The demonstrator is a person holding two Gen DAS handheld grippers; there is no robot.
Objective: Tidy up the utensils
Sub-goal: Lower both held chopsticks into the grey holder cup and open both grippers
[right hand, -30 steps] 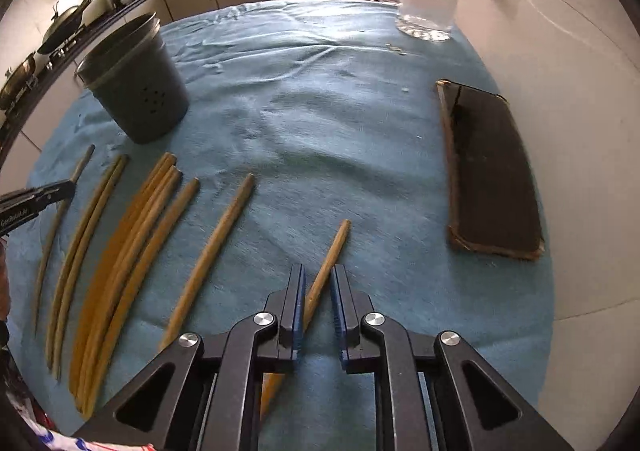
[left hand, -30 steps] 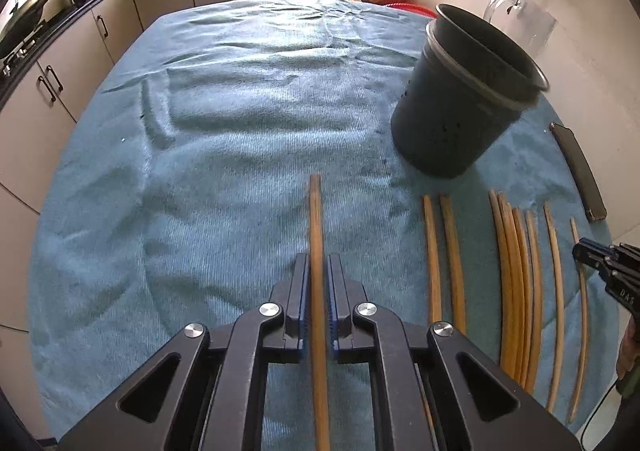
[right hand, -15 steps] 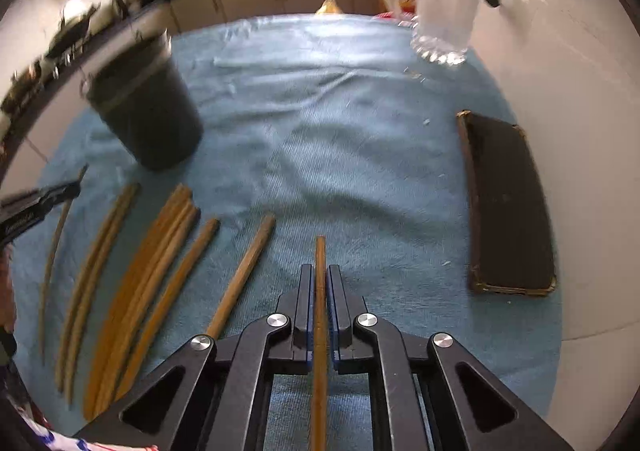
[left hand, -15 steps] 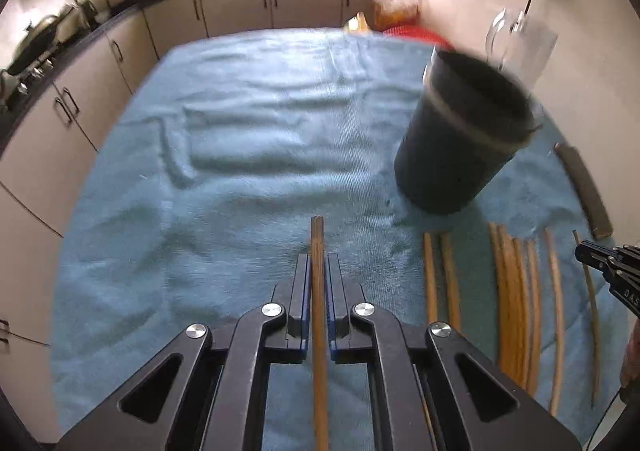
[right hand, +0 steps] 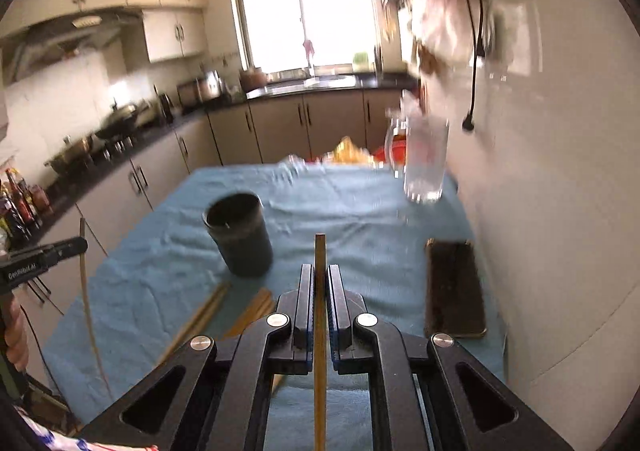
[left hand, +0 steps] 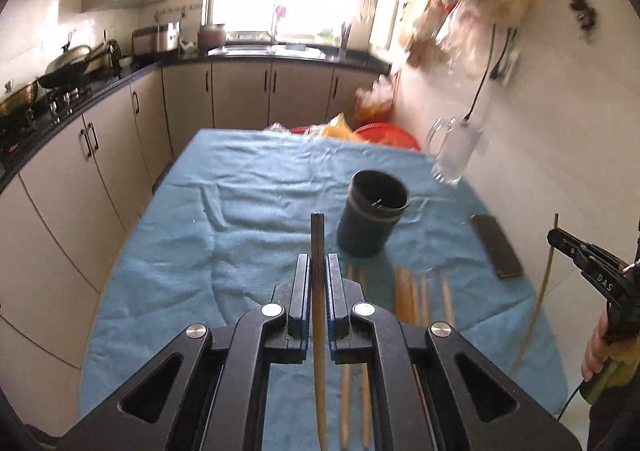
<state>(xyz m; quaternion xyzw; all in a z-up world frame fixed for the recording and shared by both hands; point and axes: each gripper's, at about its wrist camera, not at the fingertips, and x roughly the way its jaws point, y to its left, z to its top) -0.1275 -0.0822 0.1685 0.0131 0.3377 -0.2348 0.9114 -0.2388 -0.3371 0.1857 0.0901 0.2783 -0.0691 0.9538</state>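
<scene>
**Both chopsticks are up off the cloth**

Big change from a second ago: then both cameras looked down at the blue tablecloth (left hand: 248, 211) with the sticks lying flat; now both views have swung up to show the kitchen window and cabinets. Both grippers have lifted, each taking a chopstick with it!

The left gripper (left hand: 318, 291) has its fingers pinched narrow on a wooden chopstick (left hand: 317, 251), the tip poking out ahead of the jaws and clear of the table. The right gripper (right hand: 320, 299) is clamped the same way on its own chopstick (right hand: 319, 255). A second ago those fingers only straddled that stick, so this grasp is new.

Ahead sits the dark utensil holder (left hand: 374, 223), upright on the cloth, mouth open. The remaining chopsticks (left hand: 412, 291) lie in a row just in front of it. A dark flat case (right hand: 454, 287) rests near the wall beside a glass mug (right hand: 424, 163).

By my read, pickup is done for these two, and the drop into the holder comes next, with plenty of sticks left to fetch.
</scene>
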